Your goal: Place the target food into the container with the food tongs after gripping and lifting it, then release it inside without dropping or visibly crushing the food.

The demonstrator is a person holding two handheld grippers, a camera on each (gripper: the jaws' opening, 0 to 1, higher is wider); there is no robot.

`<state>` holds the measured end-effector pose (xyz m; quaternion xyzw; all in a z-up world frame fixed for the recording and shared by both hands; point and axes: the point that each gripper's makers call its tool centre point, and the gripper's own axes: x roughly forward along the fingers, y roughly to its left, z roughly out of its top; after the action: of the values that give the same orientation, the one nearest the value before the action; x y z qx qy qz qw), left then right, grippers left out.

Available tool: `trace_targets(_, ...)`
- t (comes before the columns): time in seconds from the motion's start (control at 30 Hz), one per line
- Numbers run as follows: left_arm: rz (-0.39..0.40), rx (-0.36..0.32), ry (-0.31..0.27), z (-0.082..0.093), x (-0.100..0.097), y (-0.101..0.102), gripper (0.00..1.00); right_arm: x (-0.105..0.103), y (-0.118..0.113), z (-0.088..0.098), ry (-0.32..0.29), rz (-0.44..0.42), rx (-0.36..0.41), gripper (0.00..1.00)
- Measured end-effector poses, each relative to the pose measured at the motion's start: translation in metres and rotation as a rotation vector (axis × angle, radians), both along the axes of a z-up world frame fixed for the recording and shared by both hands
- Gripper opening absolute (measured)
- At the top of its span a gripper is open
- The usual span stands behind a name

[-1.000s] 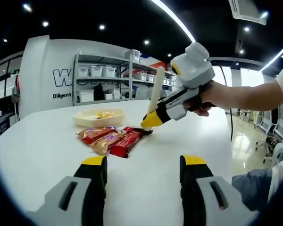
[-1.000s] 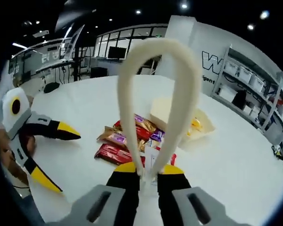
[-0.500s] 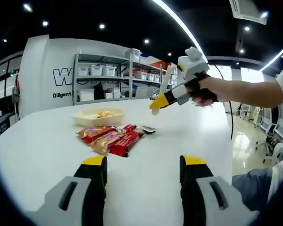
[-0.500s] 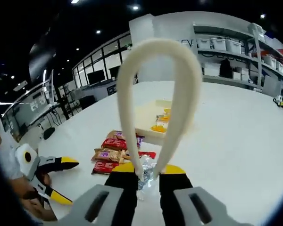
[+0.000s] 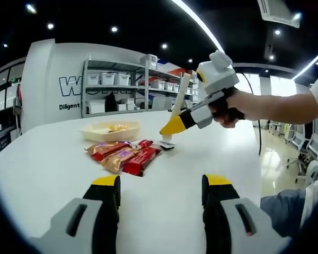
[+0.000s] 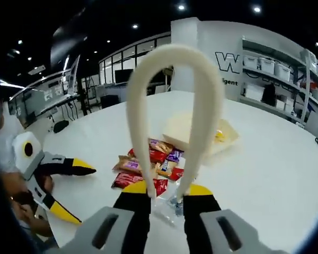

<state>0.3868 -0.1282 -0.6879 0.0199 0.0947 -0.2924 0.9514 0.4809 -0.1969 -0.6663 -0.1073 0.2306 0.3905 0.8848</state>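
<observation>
Notably, the item set lay on a round, smooth white tabletop, glossy enough to carry soft reflections. Landmark: the heap of snack bars, several flat foil-wrapped packets in red, gold and purple, overlapping one another. Just behind the heap stood the container, a shallow pale-yellow rectangular tray with thin translucent walls, holding a few small orange-yellow pieces. To the right of the heap, touching its edge, lay a small crinkled clear-and-silver wrapped sweet; whether this was the target food cannot be told.

The food tongs were a single cream-coloured strip bent into a tall loop, matte and plastic-looking, their two free ends pinched between the right claw, whose yellow-tipped black jaws were closed on them. In the left gripper view the right claw was held by a hand above the tabletop, over the right side of the heap, tips pointing down toward the wrapped sweet; contact with it cannot be told.

The left claw hung in front of the heap, well apart from it, jaws spread with nothing between them.

Room: dark ceiling with spot lamps and a light strip, white wall with lettering, metal shelving with white bins behind the container.
</observation>
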Motion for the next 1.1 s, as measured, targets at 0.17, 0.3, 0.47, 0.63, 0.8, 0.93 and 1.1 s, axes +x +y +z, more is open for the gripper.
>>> trace_targets(0.17, -0.002, -0.001, -0.004, 0.001, 0.000, 0.000, 0.61, -0.006, 0.005, -0.005, -0.060, 0.059, -0.080, 0.19)
trace_targets(0.3, -0.002, -0.003, -0.005, 0.001, 0.000, 0.000, 0.61, -0.010, 0.009, -0.014, -0.166, 0.118, -0.203, 0.19)
trace_targets(0.47, -0.003, -0.002, -0.004, 0.001, 0.000, 0.000, 0.61, -0.008, 0.009, -0.024, -0.229, 0.150, -0.274, 0.19)
trace_targets(0.63, -0.001, -0.001, -0.006, 0.001, 0.000, 0.000, 0.61, 0.002, 0.003, -0.023, -0.285, 0.138, -0.328, 0.10)
trace_targets(0.8, 0.001, -0.001, -0.005, 0.001, 0.000, 0.000, 0.61, 0.013, -0.004, -0.003, -0.222, 0.050, -0.187, 0.03)
trace_targets(0.93, 0.000, 0.001, -0.004, 0.000, 0.000, -0.001, 0.61, 0.020, -0.016, 0.007, -0.071, -0.046, -0.027, 0.02)
trace_targets(1.1, 0.002, 0.003, -0.004, 0.000, 0.000, -0.001, 0.61, 0.025, -0.039, 0.020, 0.032, -0.134, 0.132, 0.03)
